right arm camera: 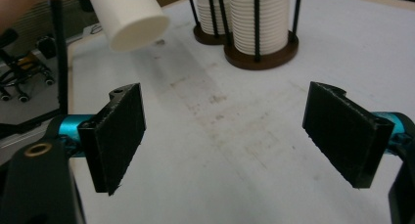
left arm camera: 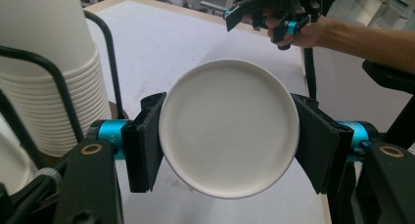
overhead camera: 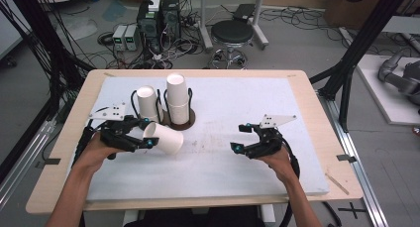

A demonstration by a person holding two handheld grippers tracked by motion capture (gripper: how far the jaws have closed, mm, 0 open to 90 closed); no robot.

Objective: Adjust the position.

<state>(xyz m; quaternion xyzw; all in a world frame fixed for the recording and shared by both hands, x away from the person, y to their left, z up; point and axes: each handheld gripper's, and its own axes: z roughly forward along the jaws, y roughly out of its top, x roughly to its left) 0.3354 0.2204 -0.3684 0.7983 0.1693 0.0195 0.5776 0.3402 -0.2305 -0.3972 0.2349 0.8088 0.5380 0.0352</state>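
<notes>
My left gripper (overhead camera: 148,132) is shut on a single white paper cup (overhead camera: 166,139), held on its side a little above the white table mat with its base toward the middle. In the left gripper view the cup's round base (left arm camera: 228,111) sits between both pads of the left gripper (left arm camera: 227,145). Right of centre, my right gripper (overhead camera: 239,138) is open and holds nothing. In its own view the right gripper (right arm camera: 225,141) has bare mat between its pads, and the held cup (right arm camera: 129,13) shows at the upper left.
Two stacks of white cups (overhead camera: 177,100) (overhead camera: 147,103) stand in black wire holders on round dark bases (overhead camera: 181,122) just behind the held cup. The white mat (overhead camera: 233,103) covers most of the wooden table (overhead camera: 317,118). A stool and cabled equipment are on the floor beyond.
</notes>
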